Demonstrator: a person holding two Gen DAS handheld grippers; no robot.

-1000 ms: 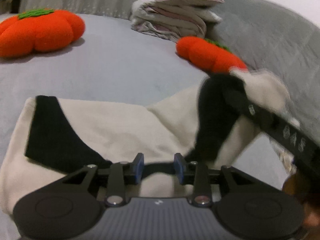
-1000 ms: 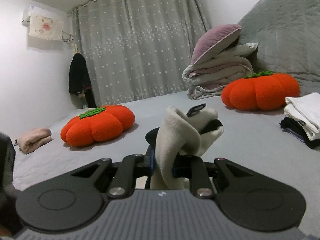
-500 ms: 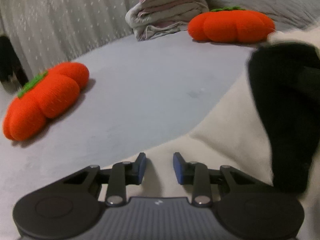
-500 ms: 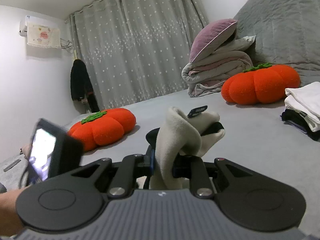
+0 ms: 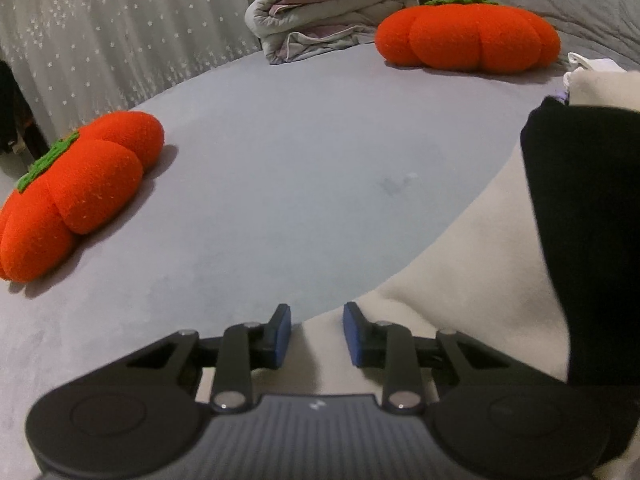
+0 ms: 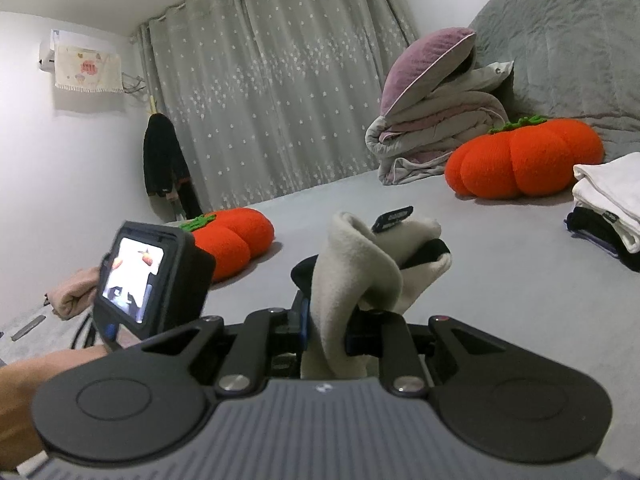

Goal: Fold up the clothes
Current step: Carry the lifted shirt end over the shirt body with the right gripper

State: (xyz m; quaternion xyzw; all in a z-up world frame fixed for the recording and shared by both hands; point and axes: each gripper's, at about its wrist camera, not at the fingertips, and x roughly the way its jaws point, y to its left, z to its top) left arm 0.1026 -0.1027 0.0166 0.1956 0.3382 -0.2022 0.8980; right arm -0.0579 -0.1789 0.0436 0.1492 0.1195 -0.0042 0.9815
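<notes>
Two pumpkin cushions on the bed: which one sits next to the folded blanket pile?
The far pumpkin cushion, beside the blanket pile; the other sits alone.

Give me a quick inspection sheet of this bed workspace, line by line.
Surface: grey bed sheet, smooth.
Job's things: cream-and-black garment, one end bunched in the right gripper; folded pile at right.
Clutter: two orange pumpkin cushions; bedding stack; pink cloth.
Grippers: left gripper jaws apart over the garment's edge; right shut on fabric.
Cables: nothing seen.
Surroundings: starred curtain, hanging dark coat.
</notes>
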